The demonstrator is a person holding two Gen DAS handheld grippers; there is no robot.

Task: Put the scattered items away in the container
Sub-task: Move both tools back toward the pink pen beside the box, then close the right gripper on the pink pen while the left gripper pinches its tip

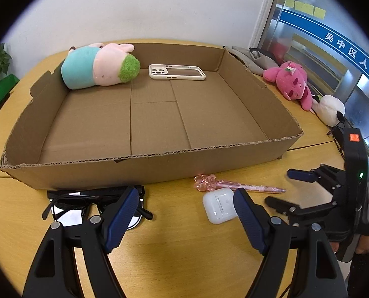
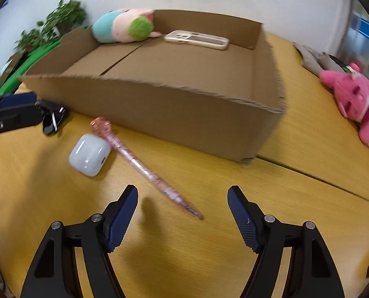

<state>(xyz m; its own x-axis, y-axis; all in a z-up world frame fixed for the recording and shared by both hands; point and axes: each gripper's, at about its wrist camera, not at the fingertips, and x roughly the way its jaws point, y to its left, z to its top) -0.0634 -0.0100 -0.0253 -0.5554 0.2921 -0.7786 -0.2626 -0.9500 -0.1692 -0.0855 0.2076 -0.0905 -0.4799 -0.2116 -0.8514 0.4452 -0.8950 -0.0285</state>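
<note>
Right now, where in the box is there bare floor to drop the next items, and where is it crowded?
Most of the cardboard box floor is bare: the whole near half and the right side. Only the far wall is taken, by the plush pig at far left and the phone case beside it. The table strip before the box is crowded: sunglasses, earbud case, pink pen.
</note>
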